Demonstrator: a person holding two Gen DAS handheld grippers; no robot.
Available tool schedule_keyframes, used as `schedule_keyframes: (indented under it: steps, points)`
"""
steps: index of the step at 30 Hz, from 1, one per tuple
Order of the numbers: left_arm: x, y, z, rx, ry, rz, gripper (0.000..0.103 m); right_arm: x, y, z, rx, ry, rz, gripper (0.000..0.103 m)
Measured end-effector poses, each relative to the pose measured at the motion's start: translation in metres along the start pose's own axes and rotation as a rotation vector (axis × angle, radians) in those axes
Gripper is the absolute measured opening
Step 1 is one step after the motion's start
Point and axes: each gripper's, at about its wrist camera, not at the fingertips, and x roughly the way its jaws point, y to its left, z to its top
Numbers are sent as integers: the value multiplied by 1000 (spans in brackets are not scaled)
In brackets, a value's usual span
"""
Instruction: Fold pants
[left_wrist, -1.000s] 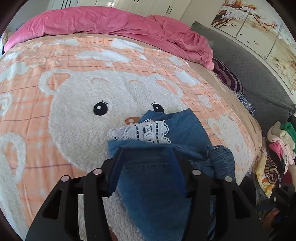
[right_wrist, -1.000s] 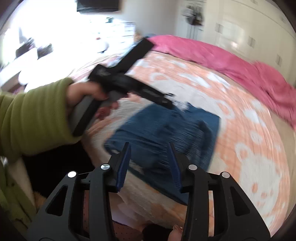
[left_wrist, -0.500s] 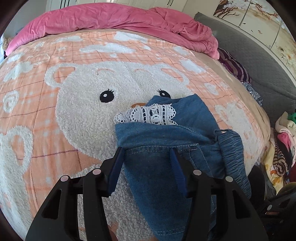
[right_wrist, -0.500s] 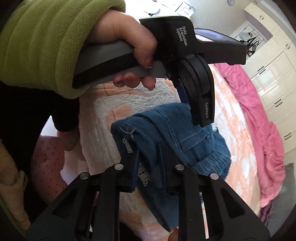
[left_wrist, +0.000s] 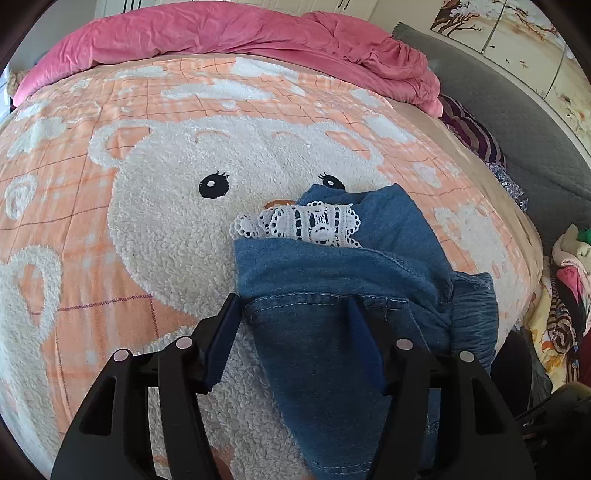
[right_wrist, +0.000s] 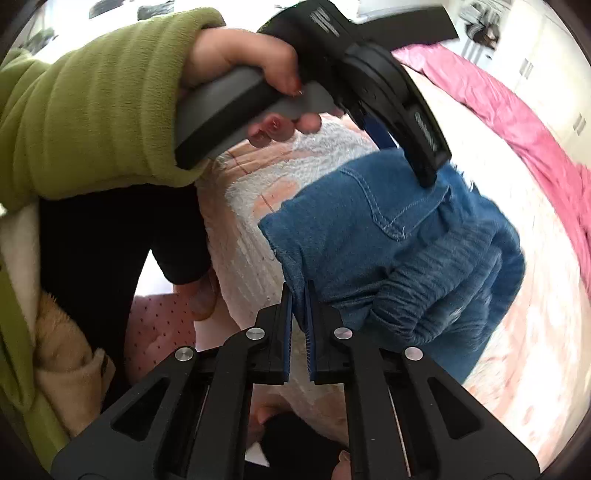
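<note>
Blue denim pants (left_wrist: 332, 288) with white lace trim (left_wrist: 306, 225) lie bunched and partly folded on the bear blanket. My left gripper (left_wrist: 291, 306) is open, its fingers on either side of the top denim layer near a pocket seam. In the right wrist view the pants (right_wrist: 388, 236) lie at the bed's near corner. My right gripper (right_wrist: 299, 291) is shut on the lower edge of the denim. The left gripper (right_wrist: 424, 162), held by a hand in a green sleeve, presses down on the denim from above.
The bed carries an orange-and-white bear blanket (left_wrist: 147, 221) with a pink duvet (left_wrist: 240, 33) heaped at the far end. A grey sofa (left_wrist: 517, 122) and a pile of clothes (left_wrist: 565, 280) are at the right. The bed edge (right_wrist: 236, 266) is close to my right gripper.
My right gripper has closed on the denim edge; it was open a second ago. The left gripper stays open over the pants and has shifted slightly forward.
</note>
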Motion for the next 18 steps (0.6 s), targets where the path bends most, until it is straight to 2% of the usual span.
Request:
schedule_keyframes:
  steps: [4, 6, 9, 18]
  points:
    - [1, 0, 1, -1, 1, 3, 59, 4, -3, -1, 65, -16, 9, 10]
    - [1, 0, 1, 0, 0, 5, 59, 2, -4, -3, 98, -34, 29, 20]
    - [1, 0, 2, 1, -1, 6, 59, -8, -3, -5, 135, -62, 51, 29]
    - [-7, 1, 3, -16, -14, -14, 58, -51, -14, 4, 228, -166, 103, 36]
